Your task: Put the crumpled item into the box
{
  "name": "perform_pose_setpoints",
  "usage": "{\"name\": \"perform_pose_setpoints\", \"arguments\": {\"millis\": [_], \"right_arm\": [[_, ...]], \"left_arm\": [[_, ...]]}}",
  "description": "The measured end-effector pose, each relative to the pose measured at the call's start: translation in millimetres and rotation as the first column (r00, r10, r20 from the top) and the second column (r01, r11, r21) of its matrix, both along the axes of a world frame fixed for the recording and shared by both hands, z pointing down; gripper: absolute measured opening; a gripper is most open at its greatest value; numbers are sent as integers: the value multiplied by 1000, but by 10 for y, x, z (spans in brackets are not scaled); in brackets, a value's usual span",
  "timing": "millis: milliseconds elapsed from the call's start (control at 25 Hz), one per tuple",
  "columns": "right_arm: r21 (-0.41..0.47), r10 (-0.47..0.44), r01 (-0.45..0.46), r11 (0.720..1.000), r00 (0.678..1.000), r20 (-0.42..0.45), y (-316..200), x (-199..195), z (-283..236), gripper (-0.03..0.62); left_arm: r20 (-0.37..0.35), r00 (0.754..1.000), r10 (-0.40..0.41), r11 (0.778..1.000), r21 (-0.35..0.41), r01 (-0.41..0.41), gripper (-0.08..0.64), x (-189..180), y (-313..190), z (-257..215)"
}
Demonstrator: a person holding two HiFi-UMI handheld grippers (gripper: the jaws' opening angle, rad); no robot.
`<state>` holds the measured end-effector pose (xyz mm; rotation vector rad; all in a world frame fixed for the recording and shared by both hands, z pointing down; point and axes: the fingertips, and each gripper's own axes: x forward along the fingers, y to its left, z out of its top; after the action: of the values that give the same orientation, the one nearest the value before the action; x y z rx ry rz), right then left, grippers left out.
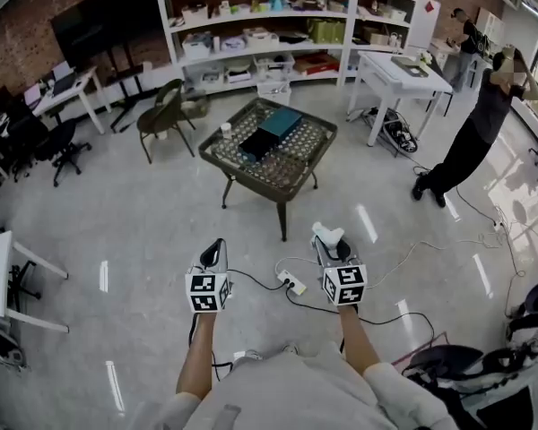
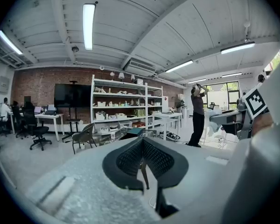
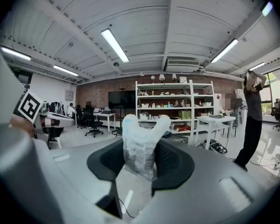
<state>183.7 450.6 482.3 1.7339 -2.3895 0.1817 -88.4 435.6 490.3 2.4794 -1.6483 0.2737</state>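
The crumpled item, a scrunched white plastic wrapper, stands upright between the pads of my right gripper, which is shut on it. In the head view the crumpled item pokes out of the right gripper above the floor. My left gripper is level beside it, shut and holding nothing; its pads meet at the tip. Ahead stands a low dark table that carries a teal-and-black box. Both grippers are well short of the table.
A white power strip and cables lie on the floor between the grippers. A green chair stands to the left of the table, a white desk to the right, and shelves behind. A person stands at the right.
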Motion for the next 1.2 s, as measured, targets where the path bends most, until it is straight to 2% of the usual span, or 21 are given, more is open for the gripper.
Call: {"name": "perform_pose_setpoints", "arguments": {"millis": [520, 880, 1200], "right_arm": [[-4, -58, 58, 998, 998, -13, -280, 211, 131, 161], [-25, -88, 88, 996, 996, -1, -519, 180, 260, 166], [-33, -83, 83, 996, 996, -12, -1133, 56, 386, 166]], "left_arm": [[33, 999, -37, 999, 0, 38, 6, 309, -239, 53], [45, 997, -69, 997, -37, 71, 6, 244, -328, 208], [30, 998, -51, 997, -56, 52, 6, 170, -946, 410]]}}
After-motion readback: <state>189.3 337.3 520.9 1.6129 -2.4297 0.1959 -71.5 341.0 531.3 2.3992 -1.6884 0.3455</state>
